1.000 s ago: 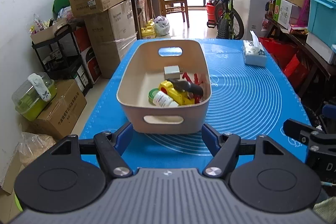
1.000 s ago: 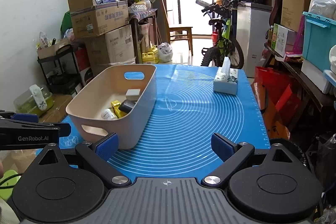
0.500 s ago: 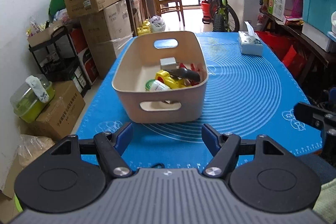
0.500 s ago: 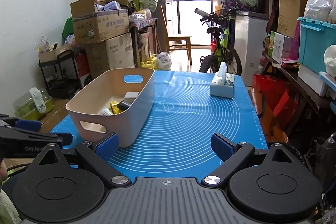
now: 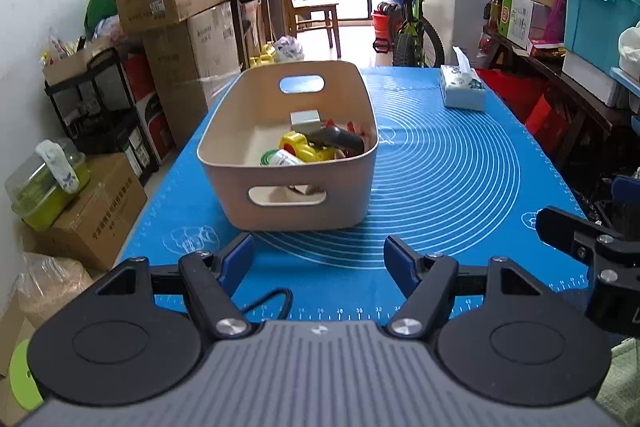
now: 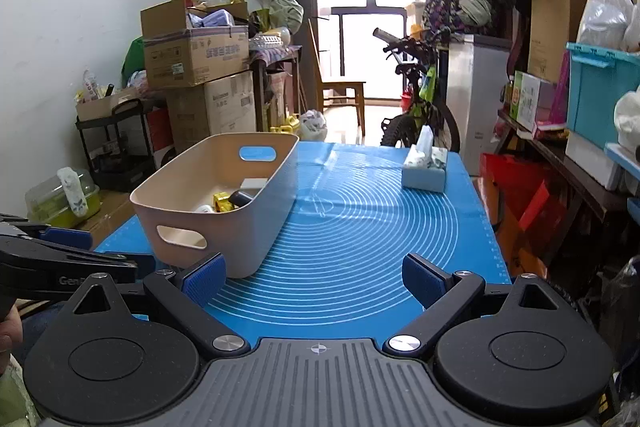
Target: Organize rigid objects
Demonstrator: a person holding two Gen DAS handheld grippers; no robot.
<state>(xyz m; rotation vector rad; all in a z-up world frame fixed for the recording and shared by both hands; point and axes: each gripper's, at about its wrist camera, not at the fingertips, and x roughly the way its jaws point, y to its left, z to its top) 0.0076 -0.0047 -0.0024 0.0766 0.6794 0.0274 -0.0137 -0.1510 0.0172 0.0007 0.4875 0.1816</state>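
Both grippers had drawn back from the beige bin (image 5: 288,163) toward the mat's (image 5: 460,163) near edge, the left gripper (image 5: 318,257) and right gripper (image 6: 314,277) each spread wide and empty. The yellow toy (image 5: 306,146), bottle (image 5: 282,159) and grey box (image 5: 305,117) lay inside the bin near the mat's left edge, with only a tissue box (image 5: 464,93) outside, so the sorting looked finished.

bright, blown-out window (image 6: 374,15) backlight; fisheye edges bend, perhaps slightly soft.

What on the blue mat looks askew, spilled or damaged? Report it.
Nothing stands out. The beige bin sits upright on the blue mat with the small items piled inside it, none spilled. The tissue box stands upright at the far right.
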